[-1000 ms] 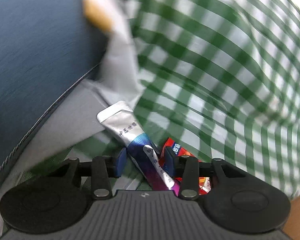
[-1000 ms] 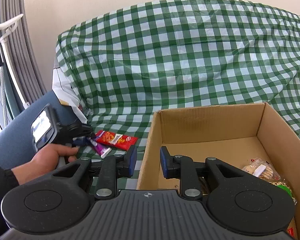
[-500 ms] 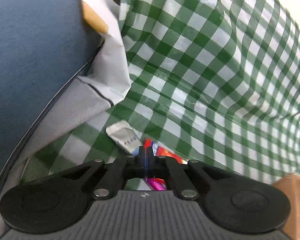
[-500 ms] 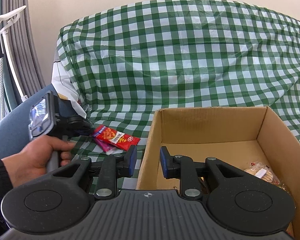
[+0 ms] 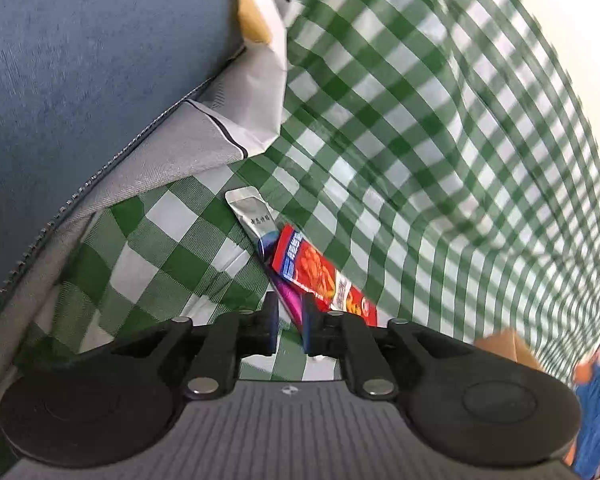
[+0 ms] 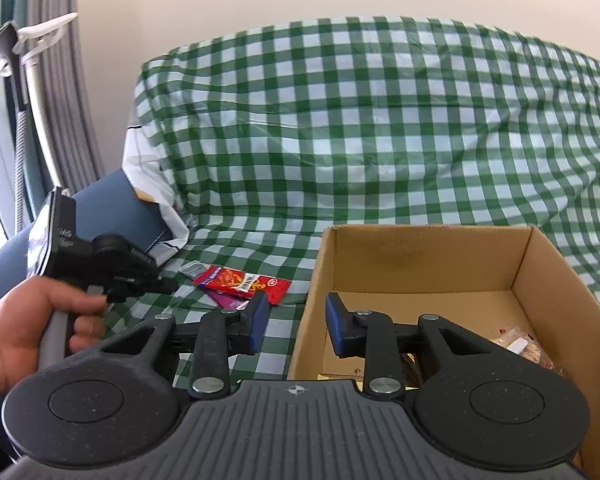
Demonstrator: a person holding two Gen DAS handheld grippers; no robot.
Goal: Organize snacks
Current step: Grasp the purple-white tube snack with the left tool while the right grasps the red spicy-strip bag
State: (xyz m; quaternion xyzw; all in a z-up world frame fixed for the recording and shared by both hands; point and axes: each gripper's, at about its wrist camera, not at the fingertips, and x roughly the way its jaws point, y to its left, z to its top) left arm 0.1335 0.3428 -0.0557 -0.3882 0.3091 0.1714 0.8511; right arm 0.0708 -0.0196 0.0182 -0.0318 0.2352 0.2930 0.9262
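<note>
A red snack packet (image 5: 320,276) lies on the green checked cloth, over a silver and purple stick packet (image 5: 252,216). Both show in the right wrist view, the red packet (image 6: 244,282) and the stick packet (image 6: 226,300), left of the cardboard box (image 6: 420,258). My left gripper (image 5: 289,324) is open, with a narrow gap, just short of the packets' near ends, holding nothing. It also shows in the right wrist view (image 6: 162,286), held in a hand. My right gripper (image 6: 294,320) is open and empty above the box's left wall. Wrapped snacks (image 6: 520,346) lie in the box.
A blue cushion (image 5: 80,60) and a grey zipped cover (image 5: 148,164) lie left of the cloth. A white bag (image 6: 152,188) sits at the cloth's left edge. A wall rises behind the draped cloth (image 6: 380,120). Curtains (image 6: 56,80) hang at far left.
My left gripper shut on the stick packet half a second ago, has since opened slightly and drawn back; the red packet now lies over the stick packet. The right gripper stays still.
</note>
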